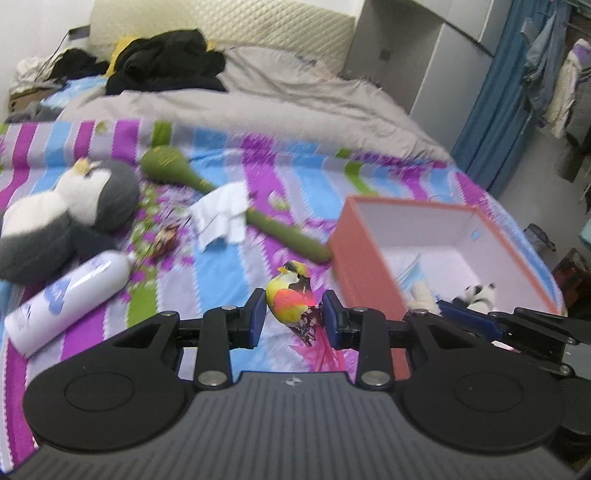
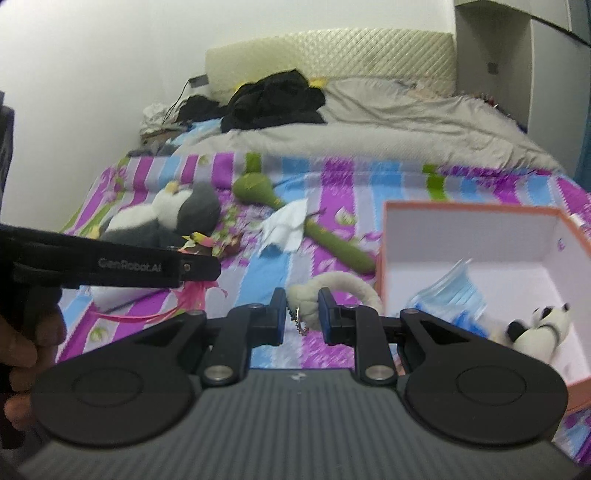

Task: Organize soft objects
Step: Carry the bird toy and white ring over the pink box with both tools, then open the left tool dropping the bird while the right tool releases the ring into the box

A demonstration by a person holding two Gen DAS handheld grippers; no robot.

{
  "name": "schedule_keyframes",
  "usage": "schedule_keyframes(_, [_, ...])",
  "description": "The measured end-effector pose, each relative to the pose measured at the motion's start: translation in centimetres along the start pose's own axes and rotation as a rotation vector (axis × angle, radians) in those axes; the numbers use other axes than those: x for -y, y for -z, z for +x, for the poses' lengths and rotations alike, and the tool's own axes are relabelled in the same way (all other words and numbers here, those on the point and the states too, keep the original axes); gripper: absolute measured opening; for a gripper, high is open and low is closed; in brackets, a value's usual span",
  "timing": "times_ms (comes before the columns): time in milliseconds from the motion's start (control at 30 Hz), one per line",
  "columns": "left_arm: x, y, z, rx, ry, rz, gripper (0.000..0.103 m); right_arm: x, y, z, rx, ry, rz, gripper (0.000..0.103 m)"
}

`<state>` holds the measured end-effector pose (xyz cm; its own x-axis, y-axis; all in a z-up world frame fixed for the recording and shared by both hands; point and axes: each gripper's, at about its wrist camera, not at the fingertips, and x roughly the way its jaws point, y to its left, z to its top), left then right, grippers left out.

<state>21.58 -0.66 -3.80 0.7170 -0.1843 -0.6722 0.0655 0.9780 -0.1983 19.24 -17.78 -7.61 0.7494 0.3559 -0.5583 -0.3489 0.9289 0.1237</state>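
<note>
Left gripper [image 1: 294, 314] jaws clamped on bird [image 1: 291, 297], right gripper [image 2: 302, 309] jaws clamped on plush ring [image 2: 334, 290], box [image 2: 476, 214] beside, bed [image 2: 332, 184] beneath.

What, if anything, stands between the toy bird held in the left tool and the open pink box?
Nothing visible. The toy bird is clamped in the left tool, and the pink box sits open just beside it.

Left gripper [image 1: 293, 312] has the toy bird [image 1: 290, 295] between its pads, above the bed [image 1: 229, 280]. Open box [image 1: 436, 236] just right of it; panda toy [image 1: 476, 293] and masks [image 2: 452, 291] inside the box. Ahead: long plush [image 1: 221, 199] with a tissue [image 1: 223, 218] on it. Ahead-left: penguin plush [image 1: 70, 218], bottle [image 1: 66, 291] nearer. Right gripper [image 2: 301, 312] holds a plush ring [image 2: 332, 291], box to its right, left gripper to its left. Dark clothes [image 1: 166, 61] far ahead by the headboard [image 1: 258, 26].
</note>
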Motion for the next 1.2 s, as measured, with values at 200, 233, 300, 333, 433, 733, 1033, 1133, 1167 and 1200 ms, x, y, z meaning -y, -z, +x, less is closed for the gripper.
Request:
schedule_keyframes(200, [3.3, -2.7, 0.0, 0.027, 0.059, 0.013, 0.038, 2.4, -2.6, -1.9, 0.039, 0.051, 0.002, 0.023])
schedule_keyframes(233, [3.7, -3.0, 0.2, 0.028, 0.067, 0.017, 0.038, 2.8, -2.9, -2.1, 0.044, 0.06, -0.002, 0.023])
schedule_keyframes(300, [5.0, -3.8, 0.6, 0.027, 0.091, 0.029, 0.038, 3.8, -3.5, -2.5, 0.053, 0.083, -0.005, 0.023])
schedule_keyframes(333, [5.6, -4.0, 0.8, 0.027, 0.1, 0.038, 0.038, 4.3, -3.8, -2.6, 0.057, 0.093, -0.003, 0.023])
schedule_keyframes(433, [7.5, -4.8, 1.7, 0.023, 0.127, 0.062, 0.038, 6.0, -4.3, -3.0, 0.063, 0.126, 0.01, 0.023])
schedule_keyframes(733, [12.8, -4.8, 7.0, -0.069, 0.199, 0.111, 0.038, 11.5, -3.4, -2.5, 0.008, 0.237, 0.091, 0.023])
schedule_keyframes(1033, [17.2, -4.2, 11.7, -0.164, 0.194, 0.216, 0.038, 16.3, -0.6, -1.3, -0.071, 0.327, 0.241, 0.023])
schedule_keyframes(1133, [18.0, -4.0, 13.1, -0.185, 0.184, 0.231, 0.038, 17.6, 0.4, -0.9, -0.086, 0.341, 0.283, 0.023])
schedule_keyframes(1167, [18.2, -3.8, 13.5, -0.191, 0.177, 0.231, 0.038, 17.9, 0.8, -0.7, -0.092, 0.34, 0.298, 0.023])
schedule_keyframes(1200, [18.3, -3.8, 13.9, -0.198, 0.174, 0.228, 0.038, 18.3, 1.1, -0.6, -0.097, 0.335, 0.311, 0.024])
